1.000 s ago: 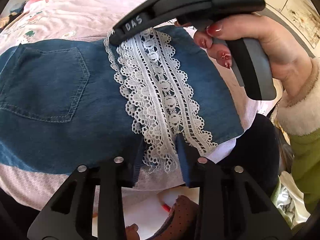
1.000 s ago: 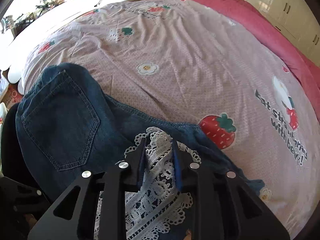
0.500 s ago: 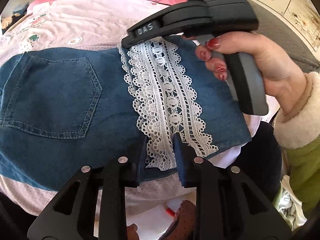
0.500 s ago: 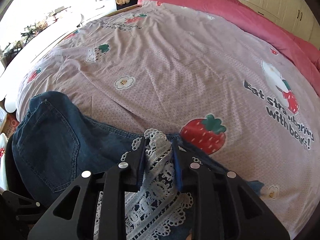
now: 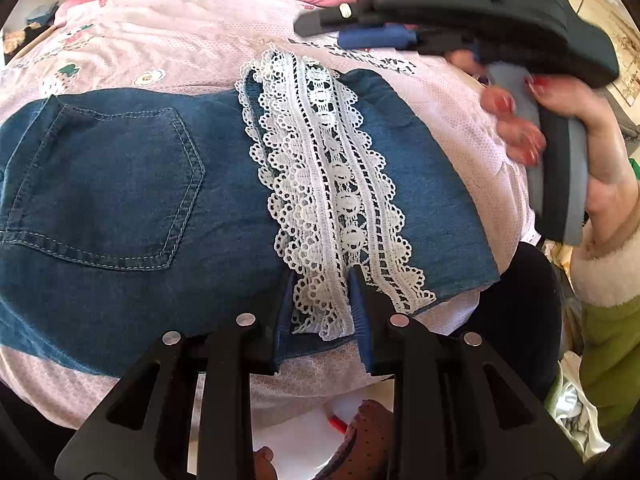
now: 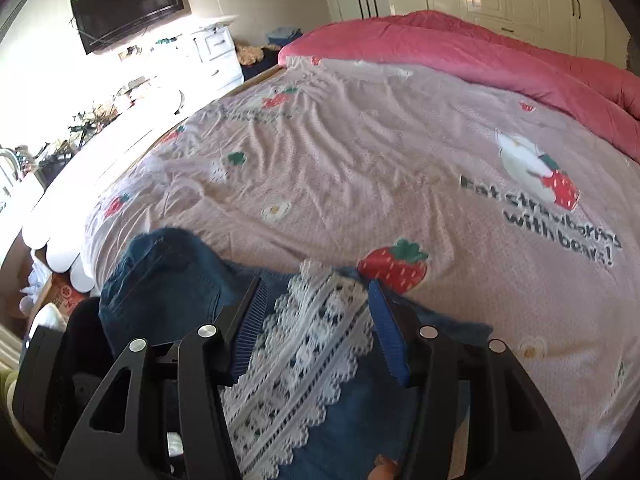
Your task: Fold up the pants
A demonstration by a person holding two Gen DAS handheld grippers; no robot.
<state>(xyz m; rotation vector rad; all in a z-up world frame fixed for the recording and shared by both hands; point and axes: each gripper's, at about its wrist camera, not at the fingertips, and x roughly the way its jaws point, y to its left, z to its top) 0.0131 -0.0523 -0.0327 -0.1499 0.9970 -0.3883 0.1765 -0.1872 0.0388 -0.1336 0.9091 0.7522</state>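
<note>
step: fold laid on blue denim pants (image 5: 120, 200) with white lace hem (image 5: 332, 184) | left gripper (image 5: 320, 300) pinches lace (near edge) | right gripper (image 6: 316, 320) spread, apparently clear | next: release left, smooth

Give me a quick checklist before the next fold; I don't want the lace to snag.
1. Hold of left gripper on lace hem: ok, lace pinched between narrow jaws.
2. Is right gripper free of the pants: ok, jaws wide open, above the fabric.
3. Denim lying flat: ok, pocket side smooth.
4. Both hems aligned: cannot tell, lace overlaps.
5. Room on bedspread beyond: ok.
</note>
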